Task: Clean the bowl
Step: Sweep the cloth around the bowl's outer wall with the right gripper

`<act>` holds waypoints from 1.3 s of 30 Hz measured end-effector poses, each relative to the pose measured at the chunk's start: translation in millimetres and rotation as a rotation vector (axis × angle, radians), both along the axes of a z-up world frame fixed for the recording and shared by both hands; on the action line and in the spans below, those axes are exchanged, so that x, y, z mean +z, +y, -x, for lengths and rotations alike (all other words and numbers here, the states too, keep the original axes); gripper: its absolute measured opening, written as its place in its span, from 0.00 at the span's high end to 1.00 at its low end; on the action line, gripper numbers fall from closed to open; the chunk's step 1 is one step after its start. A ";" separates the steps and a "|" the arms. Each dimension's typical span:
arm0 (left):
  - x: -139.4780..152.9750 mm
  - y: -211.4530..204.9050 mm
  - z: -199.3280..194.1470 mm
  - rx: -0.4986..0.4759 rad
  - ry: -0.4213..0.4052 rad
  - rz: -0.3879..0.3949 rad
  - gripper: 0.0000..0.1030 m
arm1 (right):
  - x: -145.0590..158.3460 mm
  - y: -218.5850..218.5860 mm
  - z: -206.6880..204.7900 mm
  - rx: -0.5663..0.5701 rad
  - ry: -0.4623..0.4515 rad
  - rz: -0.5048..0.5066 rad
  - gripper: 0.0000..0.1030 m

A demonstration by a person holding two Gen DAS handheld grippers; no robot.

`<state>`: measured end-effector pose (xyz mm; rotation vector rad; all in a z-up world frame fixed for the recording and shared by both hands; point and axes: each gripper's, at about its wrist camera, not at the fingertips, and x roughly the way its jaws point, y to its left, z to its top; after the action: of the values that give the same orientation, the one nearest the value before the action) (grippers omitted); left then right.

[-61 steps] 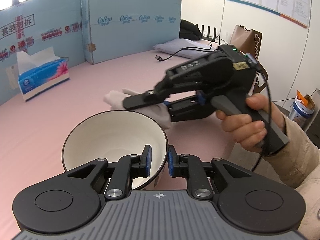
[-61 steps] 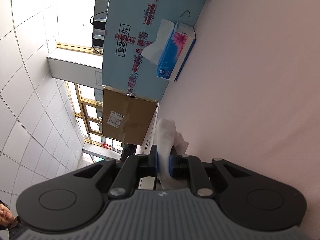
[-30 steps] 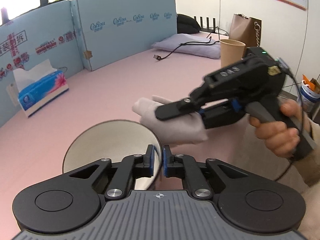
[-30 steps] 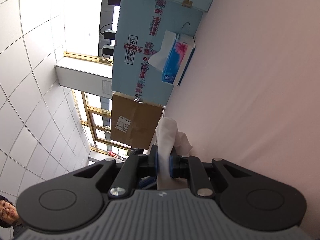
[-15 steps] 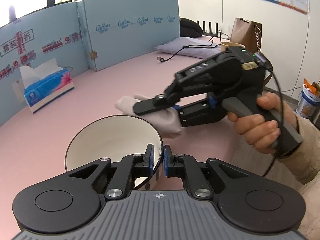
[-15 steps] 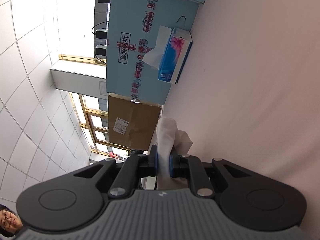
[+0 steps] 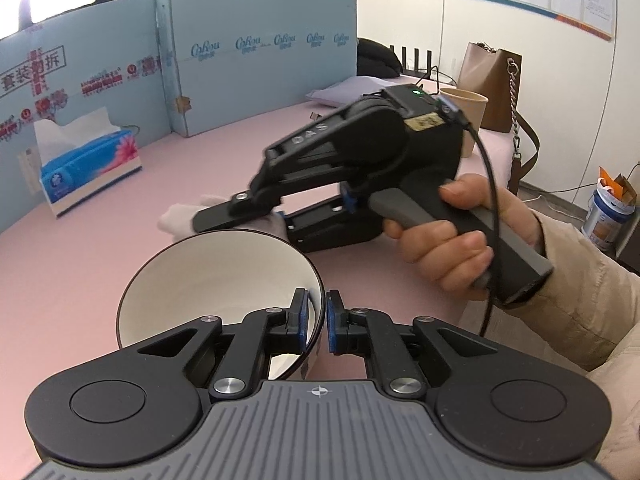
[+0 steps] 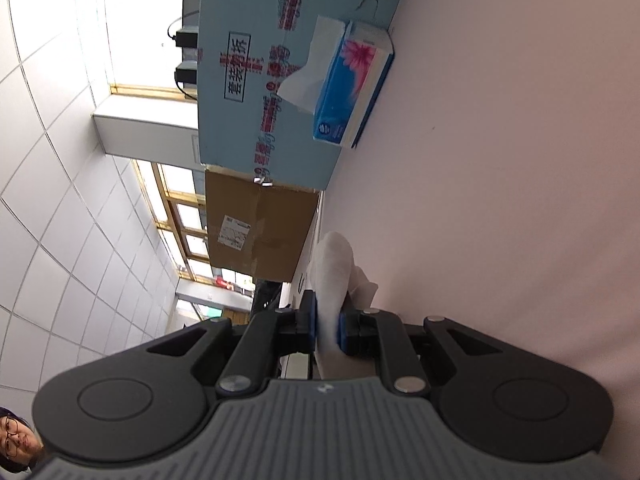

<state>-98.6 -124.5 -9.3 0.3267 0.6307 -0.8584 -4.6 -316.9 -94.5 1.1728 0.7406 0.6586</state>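
A bowl [image 7: 208,280], white inside with a dark rim, is held tilted above the pink table. My left gripper [image 7: 316,322] is shut on the bowl's near right rim. Just beyond the bowl, a hand holds my right gripper [image 7: 256,216] turned on its side; it is shut on a crumpled white cloth [image 7: 180,218] that sticks out past its fingers, close to the bowl's far rim. In the right wrist view the right gripper [image 8: 326,326] pinches the same cloth [image 8: 332,268] between blue pads. The bowl does not appear in that view.
A blue tissue box [image 7: 90,166] stands at the back left before light blue foam boards [image 7: 256,60]. At the back right are a paper cup [image 7: 466,114], a brown bag [image 7: 490,84], a cable and a pale pillow. A person's head shows at the right wrist view's lower left corner.
The right gripper with the cloth swung back and forth beyond the bowl and now sits closer to its far rim, further left than half a second ago. The bowl stays gripped and tilted.
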 end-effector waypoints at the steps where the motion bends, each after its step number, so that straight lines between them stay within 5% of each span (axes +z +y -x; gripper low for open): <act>1: -0.4 0.2 -0.3 -0.001 0.001 0.000 0.87 | 0.0 2.5 -3.4 0.011 0.002 -0.001 0.86; 14: -3.8 1.4 -1.1 0.002 0.013 0.002 0.86 | -2.3 9.9 -16.3 0.078 0.035 -0.026 0.86; 39: 2.5 -14.0 -13.3 0.047 0.011 -0.022 0.78 | 3.9 -27.4 62.9 0.020 -0.026 -0.026 0.86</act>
<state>-85.3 -138.6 -6.8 0.3260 0.6564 -0.8091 -67.5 -344.3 -90.5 1.1794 0.7242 0.7007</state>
